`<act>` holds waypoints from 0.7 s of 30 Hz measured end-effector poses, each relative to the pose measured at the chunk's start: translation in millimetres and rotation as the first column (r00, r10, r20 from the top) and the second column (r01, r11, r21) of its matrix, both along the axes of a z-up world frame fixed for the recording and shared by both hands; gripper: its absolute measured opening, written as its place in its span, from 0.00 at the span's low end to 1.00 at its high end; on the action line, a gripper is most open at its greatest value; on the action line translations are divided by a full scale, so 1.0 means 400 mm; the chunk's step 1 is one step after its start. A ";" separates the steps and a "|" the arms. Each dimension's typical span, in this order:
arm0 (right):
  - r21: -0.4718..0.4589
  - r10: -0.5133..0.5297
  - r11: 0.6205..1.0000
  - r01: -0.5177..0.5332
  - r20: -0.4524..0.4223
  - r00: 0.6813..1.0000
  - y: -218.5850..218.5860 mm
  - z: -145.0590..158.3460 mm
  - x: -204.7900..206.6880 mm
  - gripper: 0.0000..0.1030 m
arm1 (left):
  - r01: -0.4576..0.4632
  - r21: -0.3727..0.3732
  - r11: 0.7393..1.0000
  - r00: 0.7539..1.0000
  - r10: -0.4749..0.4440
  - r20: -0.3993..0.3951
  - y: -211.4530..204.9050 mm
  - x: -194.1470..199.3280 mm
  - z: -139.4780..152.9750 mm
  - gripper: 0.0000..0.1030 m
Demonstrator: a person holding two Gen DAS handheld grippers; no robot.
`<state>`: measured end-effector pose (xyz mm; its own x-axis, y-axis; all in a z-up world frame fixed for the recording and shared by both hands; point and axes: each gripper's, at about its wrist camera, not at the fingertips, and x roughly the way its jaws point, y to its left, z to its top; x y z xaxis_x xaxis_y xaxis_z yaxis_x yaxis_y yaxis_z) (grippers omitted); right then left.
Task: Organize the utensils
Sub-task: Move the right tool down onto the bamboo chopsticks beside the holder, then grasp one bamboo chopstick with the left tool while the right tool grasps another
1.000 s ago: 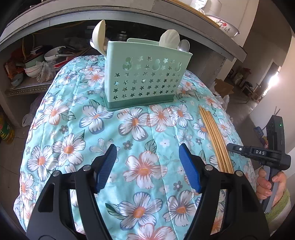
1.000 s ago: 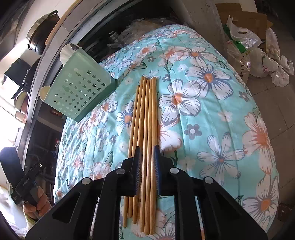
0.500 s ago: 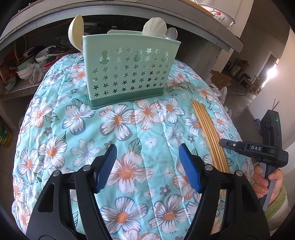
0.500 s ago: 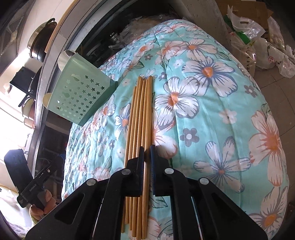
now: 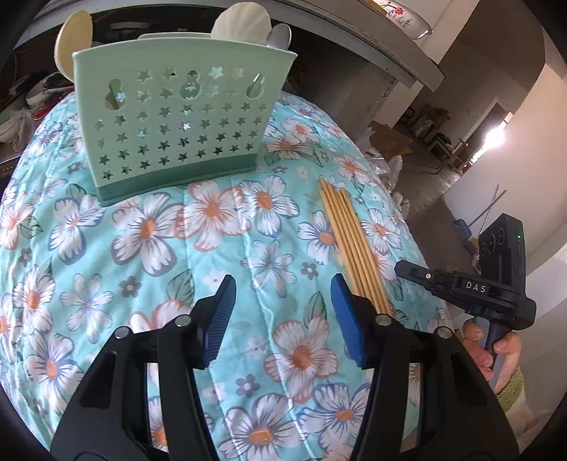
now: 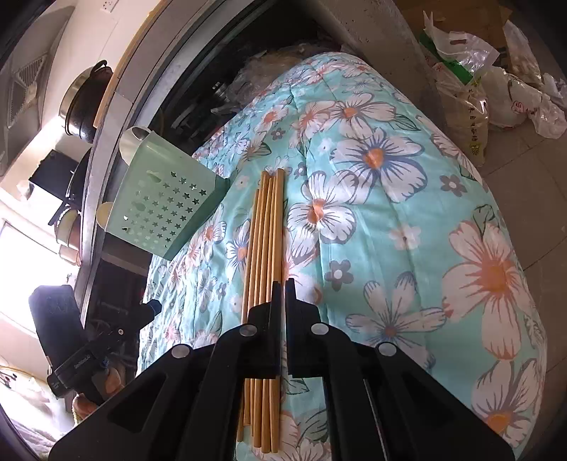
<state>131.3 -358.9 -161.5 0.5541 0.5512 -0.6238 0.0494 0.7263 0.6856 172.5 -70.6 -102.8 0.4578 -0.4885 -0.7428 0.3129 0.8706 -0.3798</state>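
Item: bamboo chopsticks [image 6: 264, 255], a loose bundle lying flat on our flowered quilt-covered surface [image 5: 149, 227], none yet stowed. Item: mint-green perforated utensil holder [image 5: 177, 120], upright beyond and left of them, already holding pale spoons [image 5: 244, 21]. Our right gripper [image 6: 282, 287] has just been closing and now sits pinched on the rightmost chopstick, not yet lifted. Our left gripper [image 5: 281, 294], half-wide after narrowing, holds nothing. Remaining, we judge: carrying every chopstick to the holder.
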 end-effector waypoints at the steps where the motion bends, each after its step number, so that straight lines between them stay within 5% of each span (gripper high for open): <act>1: 0.009 0.007 1.000 -0.007 -0.001 1.000 0.001 -0.001 -0.001 0.02 | 0.014 -0.013 1.000 1.000 -0.014 -0.012 -0.011 0.003 -0.006 0.44; 10: 0.034 0.053 0.998 -0.052 -0.032 0.998 0.031 -0.014 0.011 0.08 | 0.112 -0.204 0.973 0.965 -0.155 -0.211 -0.111 0.060 -0.098 0.24; 21: 0.050 0.035 0.998 -0.033 -0.054 0.998 0.008 -0.033 0.004 0.13 | 0.040 -0.349 0.936 0.905 -0.182 -0.385 -0.157 0.129 -0.201 0.13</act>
